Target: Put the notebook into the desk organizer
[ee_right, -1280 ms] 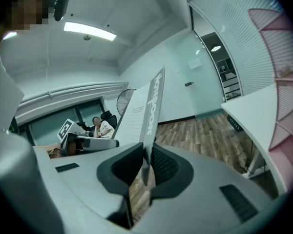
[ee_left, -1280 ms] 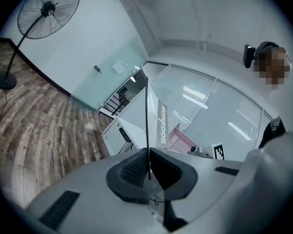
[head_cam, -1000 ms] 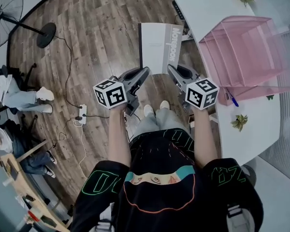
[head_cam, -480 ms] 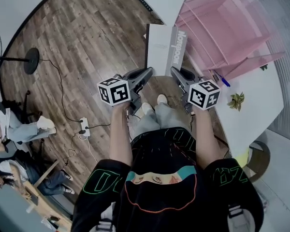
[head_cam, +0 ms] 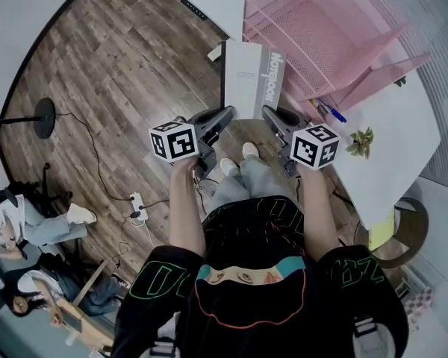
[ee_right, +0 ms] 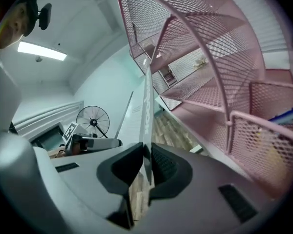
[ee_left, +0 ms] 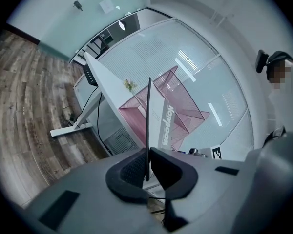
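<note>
While left gripper (head_cam: 225,114) and right gripper (head_cam: 269,112) are pinching the grey softcover notebook (head_cam: 252,69) by its near edge, airborne at twelve o'clock, the left jaws are opening; it is probably risking twisting and snagging the pink wire-mesh desk organizer (head_cam: 321,36) at one o'clock.

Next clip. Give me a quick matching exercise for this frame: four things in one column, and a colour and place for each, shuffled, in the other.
Things
1. notebook
2. desk organizer
3. pen
4. standing fan

Colour and place
a. black, on the wooden floor at the far left
b. pink mesh, standing on the white desk
c. blue, lying on the desk beside the organizer
d. grey and white, in the air at the desk's near edge

Pairs: 1-d, 2-b, 3-c, 4-a
</note>
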Action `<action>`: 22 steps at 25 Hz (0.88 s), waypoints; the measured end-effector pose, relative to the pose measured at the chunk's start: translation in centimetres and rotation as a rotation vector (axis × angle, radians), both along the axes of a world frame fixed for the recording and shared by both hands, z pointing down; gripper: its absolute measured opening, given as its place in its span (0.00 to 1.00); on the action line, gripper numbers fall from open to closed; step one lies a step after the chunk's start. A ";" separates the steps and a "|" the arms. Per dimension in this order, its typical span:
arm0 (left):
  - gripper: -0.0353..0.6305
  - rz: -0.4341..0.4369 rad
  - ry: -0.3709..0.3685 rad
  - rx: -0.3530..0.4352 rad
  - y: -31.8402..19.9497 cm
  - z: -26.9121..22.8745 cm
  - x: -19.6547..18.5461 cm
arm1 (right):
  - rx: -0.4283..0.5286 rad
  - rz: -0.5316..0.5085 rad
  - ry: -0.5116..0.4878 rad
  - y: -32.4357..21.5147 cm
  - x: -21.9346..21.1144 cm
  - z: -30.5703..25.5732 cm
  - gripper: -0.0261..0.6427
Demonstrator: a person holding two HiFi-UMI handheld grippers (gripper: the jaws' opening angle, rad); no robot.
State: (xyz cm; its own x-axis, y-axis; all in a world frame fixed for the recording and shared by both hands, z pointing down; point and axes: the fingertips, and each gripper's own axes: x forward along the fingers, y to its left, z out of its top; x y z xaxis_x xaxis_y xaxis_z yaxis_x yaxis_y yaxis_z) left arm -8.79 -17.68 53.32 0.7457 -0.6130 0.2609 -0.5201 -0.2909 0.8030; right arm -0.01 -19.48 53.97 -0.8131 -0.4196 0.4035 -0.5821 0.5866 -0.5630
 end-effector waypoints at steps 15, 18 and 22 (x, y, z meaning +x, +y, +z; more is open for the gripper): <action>0.09 -0.008 0.031 0.019 -1.5 -0.8 -0.6 | -0.077 0.015 -0.106 0.5 -0.6 0.4 0.09; 0.09 -0.004 0.045 0.038 -2.7 -1.3 -0.1 | -0.054 0.030 -0.151 0.1 0.0 -0.2 0.10; 0.07 0.007 0.085 0.051 -4.4 -1.7 0.8 | -0.002 0.023 -0.107 0.0 0.9 -0.6 0.14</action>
